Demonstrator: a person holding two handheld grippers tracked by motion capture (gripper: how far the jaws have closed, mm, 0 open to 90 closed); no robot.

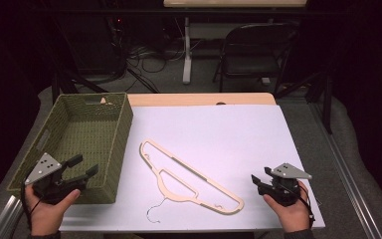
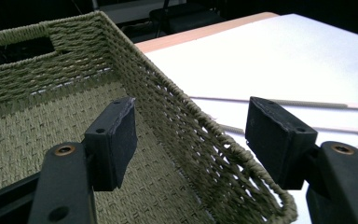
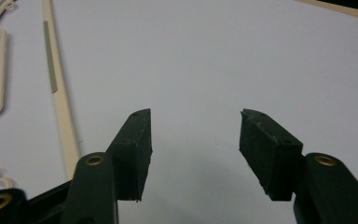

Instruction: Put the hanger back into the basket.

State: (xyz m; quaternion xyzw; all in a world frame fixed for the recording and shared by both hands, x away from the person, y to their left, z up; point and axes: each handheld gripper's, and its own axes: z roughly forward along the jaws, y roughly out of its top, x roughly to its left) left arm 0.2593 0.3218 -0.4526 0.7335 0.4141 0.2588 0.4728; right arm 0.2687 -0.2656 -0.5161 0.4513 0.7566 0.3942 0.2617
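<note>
The pale hanger [image 1: 189, 174] lies flat on the white counter [image 1: 238, 134], between the 2 hands, just right of the green woven basket [image 1: 79, 134]. Its long axis runs from far left to near right, the wire hook [image 1: 156, 211] pointing toward the near edge. The left hand-held gripper [image 1: 79, 168] hovers spread over the basket's near right corner; the right hand-held gripper [image 1: 259, 180] is spread and empty. Likely the reach is only starting: next, a jaw pair must straddle a thin bar
</note>
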